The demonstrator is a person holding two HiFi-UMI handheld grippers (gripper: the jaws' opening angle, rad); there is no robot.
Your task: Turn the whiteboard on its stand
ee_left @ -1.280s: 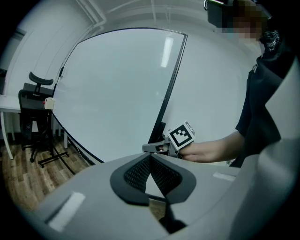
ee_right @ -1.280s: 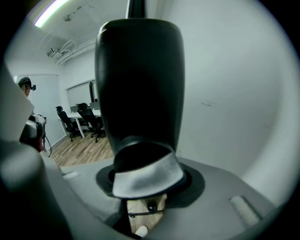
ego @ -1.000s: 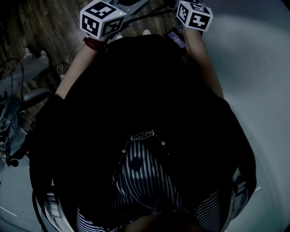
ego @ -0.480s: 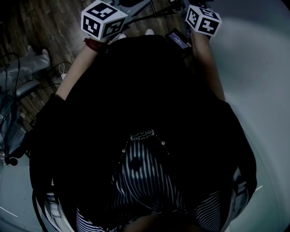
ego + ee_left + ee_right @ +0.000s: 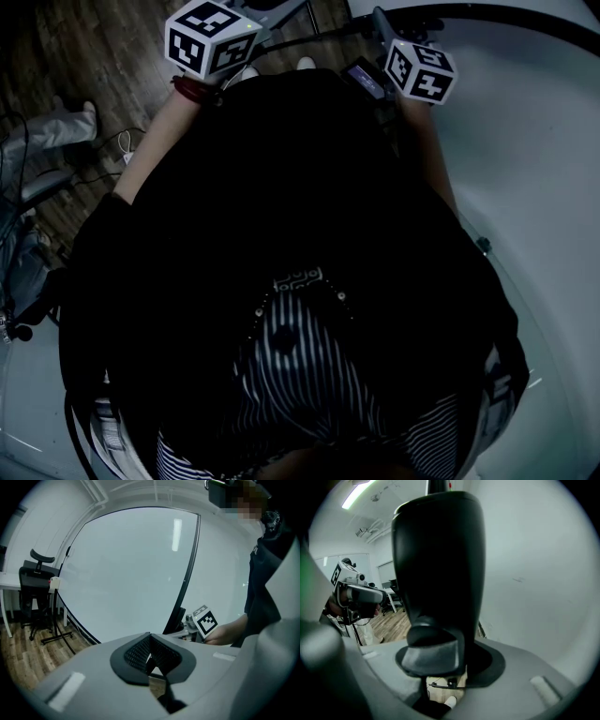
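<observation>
1. The right claw [image 5: 457, 659] is clamped on the whiteboard's black frame [image 5: 438, 555]. One grey padded jaw presses the near side and the other sits behind it. The rounded frame fills the gap between them.
2. The left claw [image 5: 150, 643] has its two dark, mesh-textured jaws brought together at the tips, with nothing between them. It hangs in the air in front of the board, apart from it.
3. The whiteboard [image 5: 131, 569] stands upright just ahead of the person. It is a large, flat, glossy white panel that reflects a ceiling light. A thin dark rim runs round it, and the fish-eye lens curves that rim.
4. In the left gripper view, the right claw's checkered marker cube [image 5: 205, 619] and the hand [image 5: 225, 632] behind it sit low on the board's vertical edge.
5. Handling, as a judgement: the panel looks stiff and fairly heavy but easy to swing. Its face looks slick and would give the pads little hold. The frame edge is the sound place to grip, and a slow push there should keep the board from wobbling.
6. The stand beneath the board cannot be made out clearly.
7. Farther out lie a brown wood floor [image 5: 21, 651] and a black office chair [image 5: 35, 585] at the left.
</observation>
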